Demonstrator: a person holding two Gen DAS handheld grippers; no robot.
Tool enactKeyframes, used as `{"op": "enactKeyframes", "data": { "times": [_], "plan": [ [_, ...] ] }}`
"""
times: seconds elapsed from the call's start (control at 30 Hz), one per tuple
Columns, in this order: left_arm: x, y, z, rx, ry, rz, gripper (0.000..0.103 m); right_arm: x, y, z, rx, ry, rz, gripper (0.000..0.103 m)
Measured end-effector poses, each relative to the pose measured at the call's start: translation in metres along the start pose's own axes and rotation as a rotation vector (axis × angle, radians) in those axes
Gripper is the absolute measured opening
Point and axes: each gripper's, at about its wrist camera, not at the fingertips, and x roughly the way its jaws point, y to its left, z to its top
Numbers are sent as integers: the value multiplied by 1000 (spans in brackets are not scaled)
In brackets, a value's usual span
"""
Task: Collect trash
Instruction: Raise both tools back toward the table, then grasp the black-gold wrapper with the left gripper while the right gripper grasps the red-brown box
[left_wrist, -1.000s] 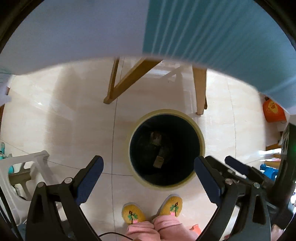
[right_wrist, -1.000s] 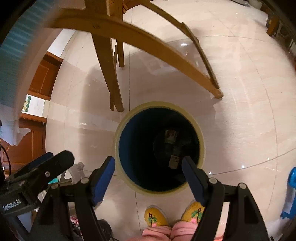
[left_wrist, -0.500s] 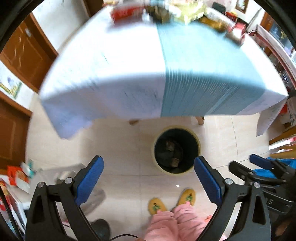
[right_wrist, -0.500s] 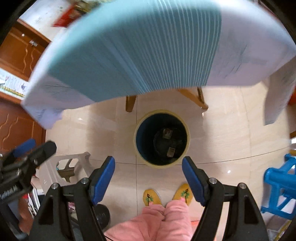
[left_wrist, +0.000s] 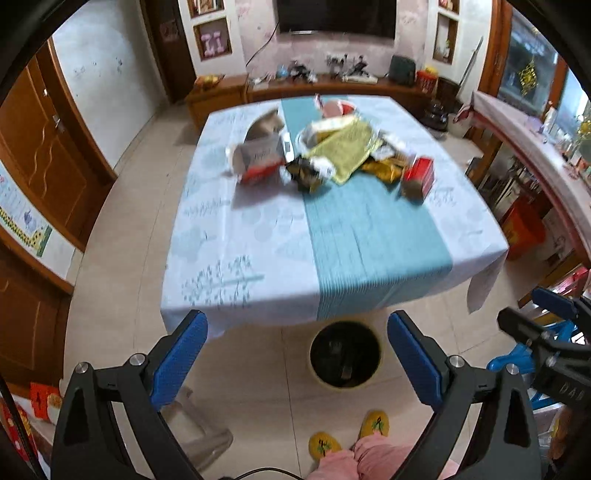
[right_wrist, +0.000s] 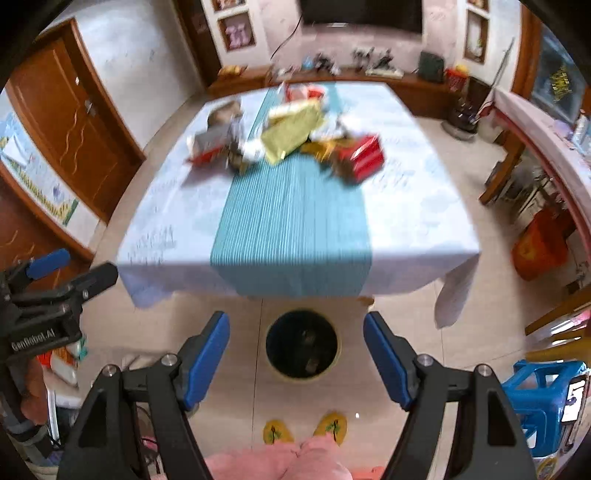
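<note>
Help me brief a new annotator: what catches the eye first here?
A heap of colourful wrappers and cartons sits on the far half of the white-and-teal clothed table. Below its near edge stands a round dark bin with a pale rim, framed by each open blue-padded tool.

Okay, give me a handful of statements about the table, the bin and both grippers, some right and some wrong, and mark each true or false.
1. The trash bin stands on the floor by the near edge of the table. True.
2. The left gripper is shut on a wrapper. False: its jaws are apart and hold nothing.
3. The red box lies on the table. True.
4. The right gripper holds the yellow-green packet. False: it is open, and the packet lies on the table.
5. The bin is empty. False: some pieces lie at its bottom.
</note>
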Motion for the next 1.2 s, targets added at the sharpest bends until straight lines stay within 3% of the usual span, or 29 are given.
{"op": "enactKeyframes", "data": {
  "times": [0.13,0.27,0.57,0.83,1.07,1.13,1.2],
  "plan": [
    [-1,4,15,11,-16,-22,96,-13,5,15,41,-53,-5,75],
    [8,6,30,25,-25,-26,96,-9,-4,31,100,-50,38,75],
    [66,-5,78,-7,7,-31,96,53,-47,91,195,-6,74,75],
    [160,-20,139,-120,143,-6,96,164,-106,165,303,157,166,75],
    [232,-8,181,-332,237,10,96,246,-127,201,338,332,218,74],
    [248,-1,189,-399,252,15,96,260,-129,208,328,364,229,70],
    [256,4,194,-442,262,21,96,270,-131,213,319,393,235,57]
  ]
}}
